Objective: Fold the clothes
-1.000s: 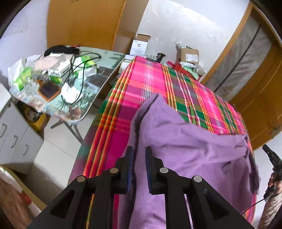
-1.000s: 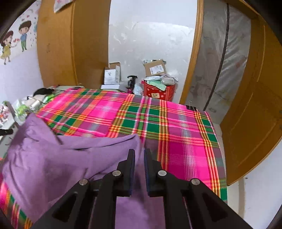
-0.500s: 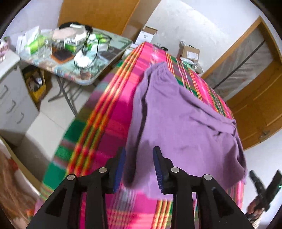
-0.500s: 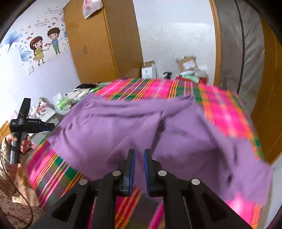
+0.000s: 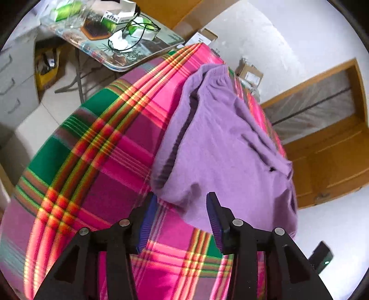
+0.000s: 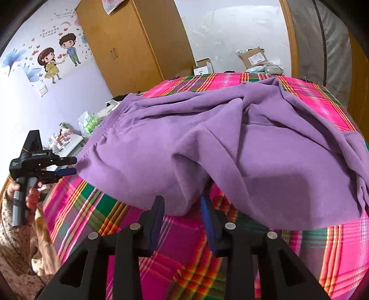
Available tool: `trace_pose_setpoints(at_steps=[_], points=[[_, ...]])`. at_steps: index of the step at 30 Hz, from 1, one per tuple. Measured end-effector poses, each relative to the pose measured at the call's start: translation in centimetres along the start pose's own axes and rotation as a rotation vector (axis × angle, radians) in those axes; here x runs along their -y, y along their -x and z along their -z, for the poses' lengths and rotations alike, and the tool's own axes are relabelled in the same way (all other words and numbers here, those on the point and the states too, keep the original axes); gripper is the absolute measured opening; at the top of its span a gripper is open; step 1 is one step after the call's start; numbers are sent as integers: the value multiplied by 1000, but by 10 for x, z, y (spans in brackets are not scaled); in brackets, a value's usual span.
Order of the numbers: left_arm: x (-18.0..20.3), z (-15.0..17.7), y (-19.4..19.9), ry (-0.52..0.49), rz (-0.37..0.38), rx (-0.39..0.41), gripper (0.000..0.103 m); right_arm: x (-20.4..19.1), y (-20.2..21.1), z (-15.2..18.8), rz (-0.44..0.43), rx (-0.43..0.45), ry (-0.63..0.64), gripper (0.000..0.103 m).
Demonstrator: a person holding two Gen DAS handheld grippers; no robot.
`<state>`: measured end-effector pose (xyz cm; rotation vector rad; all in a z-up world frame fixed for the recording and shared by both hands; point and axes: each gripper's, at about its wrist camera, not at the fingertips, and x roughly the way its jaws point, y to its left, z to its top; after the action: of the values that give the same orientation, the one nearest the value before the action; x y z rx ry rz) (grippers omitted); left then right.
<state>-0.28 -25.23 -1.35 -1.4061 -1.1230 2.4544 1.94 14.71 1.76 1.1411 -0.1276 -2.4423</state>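
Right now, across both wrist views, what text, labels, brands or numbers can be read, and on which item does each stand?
Nothing can be read in full.
White boxes on the side table: dark printed characters, too blurred.
Cardboard box past the bed: white label, print too small.
Cardboard box by the wall: shipping label, illegible.
Wall sticker with cartoon couple: small script above it, too blurred.
Left tongs: white marking on the body, too small.

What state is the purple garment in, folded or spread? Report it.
Spread, not neatly folded: the purple garment lies rumpled across the plaid bedcover, with loose creases. Both grippers' jaws are opening, off the cloth.
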Motion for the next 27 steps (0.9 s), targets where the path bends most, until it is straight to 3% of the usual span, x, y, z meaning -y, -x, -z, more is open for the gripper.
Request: trace_pose_setpoints(at_steps=[4,9,11,12,13,16,27], points=[[-5,-4,0,69,23,18,48,1,-10,-9,35,18,-49,33],[-12,-9,-2,158,65,54,48,10,-15,-17,-10,48,-168,32],[-13,-9,-2,164,67,71,44,6,-14,-19,2,71,-177,22],[-14,-10,-2,164,63,79,34,4,-13,-19,2,80,-175,11],[-15,-10,-2,161,53,84,23,2,-12,-19,2,90,-173,7],[-19,-11,2,166,53,101,12,-3,-5,-19,1,117,-170,3],[-23,-9,34,165,129,188,10,-13,36,-12,-69,207,-226,3]])
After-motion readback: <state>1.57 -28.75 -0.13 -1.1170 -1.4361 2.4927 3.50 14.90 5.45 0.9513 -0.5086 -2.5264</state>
